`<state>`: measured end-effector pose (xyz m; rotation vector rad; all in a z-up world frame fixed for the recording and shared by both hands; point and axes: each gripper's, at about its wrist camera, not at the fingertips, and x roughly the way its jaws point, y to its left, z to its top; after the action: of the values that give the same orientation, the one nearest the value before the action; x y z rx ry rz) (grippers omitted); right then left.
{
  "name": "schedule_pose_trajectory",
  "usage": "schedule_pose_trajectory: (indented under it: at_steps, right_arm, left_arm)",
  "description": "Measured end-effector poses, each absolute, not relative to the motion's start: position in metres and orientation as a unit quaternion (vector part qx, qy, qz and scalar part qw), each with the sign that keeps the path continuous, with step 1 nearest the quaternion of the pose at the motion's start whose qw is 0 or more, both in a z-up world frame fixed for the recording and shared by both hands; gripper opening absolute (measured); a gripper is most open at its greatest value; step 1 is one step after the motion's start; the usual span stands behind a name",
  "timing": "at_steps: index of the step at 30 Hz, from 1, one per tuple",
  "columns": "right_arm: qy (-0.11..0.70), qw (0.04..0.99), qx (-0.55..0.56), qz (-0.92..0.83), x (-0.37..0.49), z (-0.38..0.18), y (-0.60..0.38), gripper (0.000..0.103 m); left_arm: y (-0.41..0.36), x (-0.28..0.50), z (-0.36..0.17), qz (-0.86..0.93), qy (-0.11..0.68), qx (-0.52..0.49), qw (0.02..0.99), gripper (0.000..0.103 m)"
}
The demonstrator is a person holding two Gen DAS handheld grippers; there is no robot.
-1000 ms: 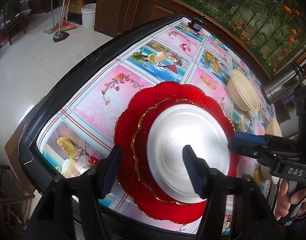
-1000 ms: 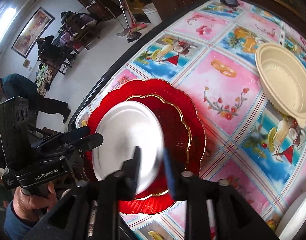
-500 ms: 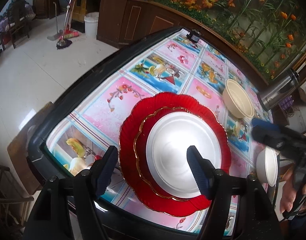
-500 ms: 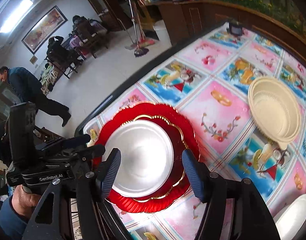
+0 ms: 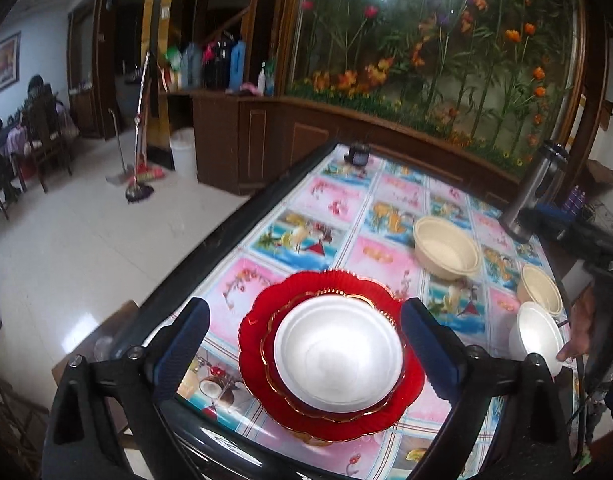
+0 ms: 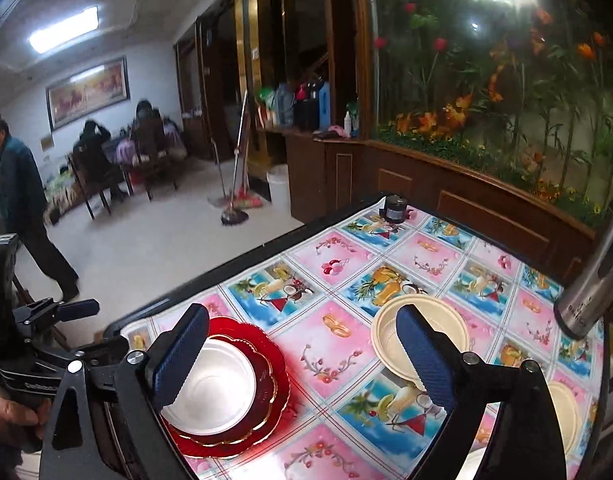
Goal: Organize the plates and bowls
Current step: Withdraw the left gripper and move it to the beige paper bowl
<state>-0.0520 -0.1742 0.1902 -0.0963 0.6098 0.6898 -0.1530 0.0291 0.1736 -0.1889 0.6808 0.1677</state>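
Note:
A white plate (image 5: 338, 352) lies on a gold-rimmed red plate, which lies on a larger red scalloped plate (image 5: 254, 344), near the table's front edge. My left gripper (image 5: 304, 348) hovers above this stack, its jaws opening wide, and touches nothing. My right gripper (image 6: 304, 356) hangs over the tablecloth to the right of the stack (image 6: 274, 376), its jaws also opening with nothing between them. A big beige bowl (image 5: 446, 248) stands farther back. A smaller beige bowl (image 5: 540, 288) and a white bowl (image 5: 536, 334) stand at the right edge.
A steel flask (image 5: 534, 196) stands at the back right and a small black object (image 5: 358, 154) at the far end. A hand (image 5: 578, 328) is beside the white bowl. The table's (image 6: 326, 336) dark rim runs along the left. People sit and walk across the room.
Both grippers have risen and drawn back from the plate stack, tilting up so the room shows. The right jaws went from nearly closed at the white plate's rim to wide; the left jaws widened too.

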Motion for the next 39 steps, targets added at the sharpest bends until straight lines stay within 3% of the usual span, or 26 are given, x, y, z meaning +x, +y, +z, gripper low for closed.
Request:
schedule_pose_trajectory:
  at_steps: [4,10,13,16,21,23,24,26,39]
  right_arm:
    - [0.321,0.897,-0.012,0.304,-0.042,0.179,-0.202,0.097]
    - [0.238,0.926,-0.061,0.286,-0.059,0.186,-0.228,0.097]
    - [0.316,0.903,-0.031,0.290,-0.033,0.178,-0.241,0.098]
    - [0.422,0.857,0.089,0.282,0.003,0.154,-0.272,0.097]
    - [0.474,0.827,0.128,0.276,0.023,0.131,-0.284,0.081]
    - [0.487,0.818,0.129,0.277,0.032,0.126,-0.280,0.061]
    - [0.501,0.811,0.128,0.274,0.040,0.121,-0.275,0.058]
    - [0.517,0.800,0.135,0.272,0.055,0.112,-0.267,0.032]
    - [0.603,0.761,0.046,0.237,0.126,0.044,-0.201,0.032]
  left_arm:
    - [0.020,-0.160,0.182,0.080,0.323,-0.084,0.939,0.097]
    - [0.004,-0.167,0.182,0.104,0.328,-0.049,0.938,0.097]
    - [0.008,-0.165,0.173,0.088,0.354,-0.079,0.928,0.097]
    - [0.008,-0.160,0.162,0.081,0.382,-0.088,0.916,0.097]
    - [-0.005,-0.159,0.154,0.062,0.396,-0.081,0.913,0.097]
    - [-0.011,-0.158,0.153,0.057,0.396,-0.076,0.913,0.097]
    - [-0.014,-0.157,0.152,0.056,0.398,-0.072,0.913,0.097]
    - [-0.018,-0.157,0.150,0.054,0.401,-0.067,0.912,0.097]
    - [-0.023,-0.161,0.138,0.055,0.420,-0.040,0.905,0.097]
